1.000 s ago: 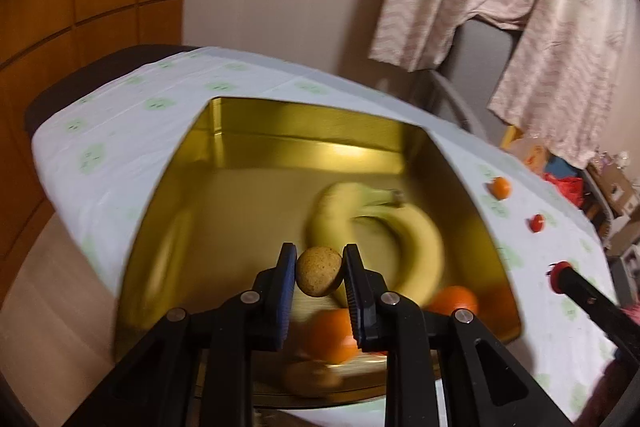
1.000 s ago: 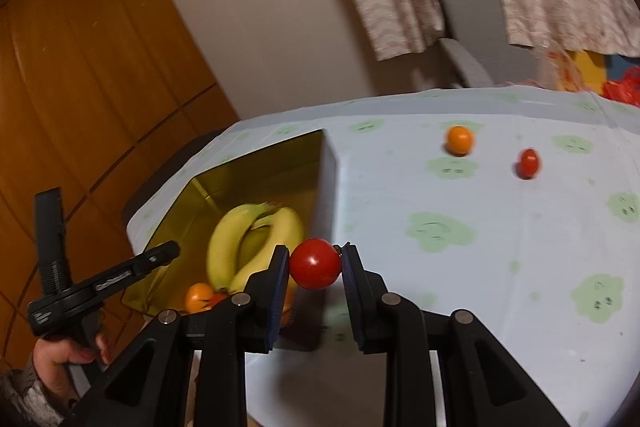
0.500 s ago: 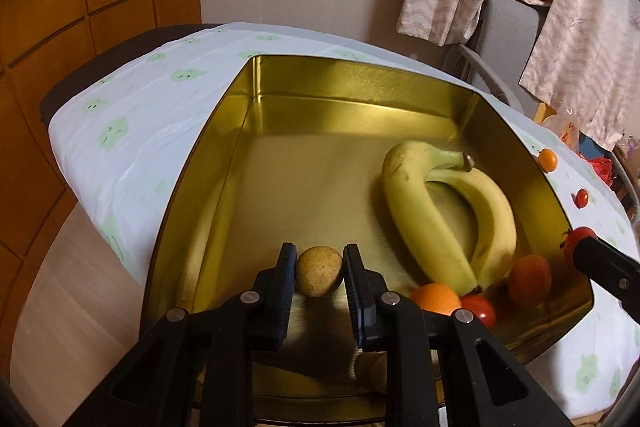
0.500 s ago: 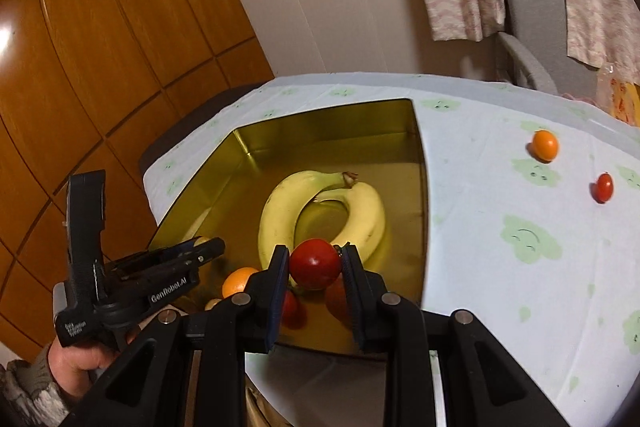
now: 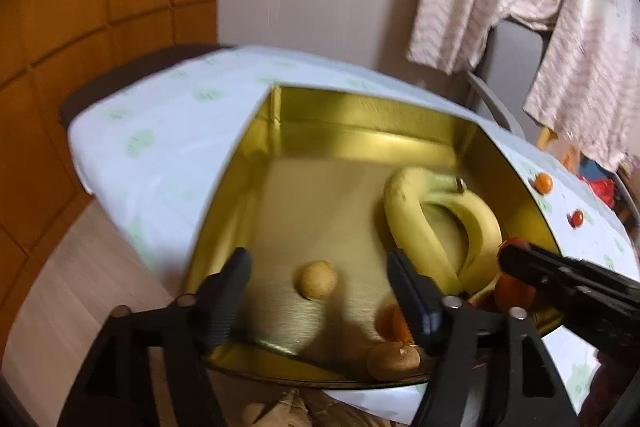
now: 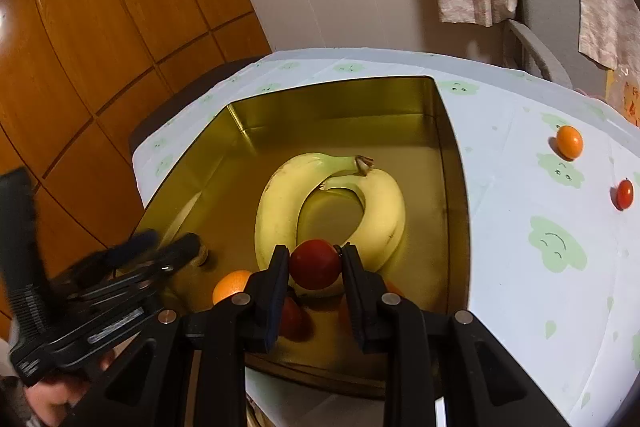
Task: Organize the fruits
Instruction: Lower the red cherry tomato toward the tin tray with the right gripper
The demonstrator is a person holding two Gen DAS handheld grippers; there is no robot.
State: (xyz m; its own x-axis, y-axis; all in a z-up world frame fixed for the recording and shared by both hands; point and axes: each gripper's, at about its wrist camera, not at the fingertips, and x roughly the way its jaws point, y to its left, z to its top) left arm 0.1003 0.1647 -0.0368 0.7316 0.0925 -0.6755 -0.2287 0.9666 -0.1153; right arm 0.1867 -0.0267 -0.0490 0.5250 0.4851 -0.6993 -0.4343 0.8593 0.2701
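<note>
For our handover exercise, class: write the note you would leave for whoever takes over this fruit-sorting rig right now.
Left tongs: jaws opening, nothing between the pads; the small tan fruit sits free in the gold tin.
Right tongs: shut on a red tomato, over the tin's near end.
In the tin: two bananas, an orange, other red and orange fruit partly hidden, and a brown fruit at the near rim.
Done: most of the fruit is in.
Left: release the tomato into the tin, then collect the small orange and the small tomato from the tablecloth.
</note>
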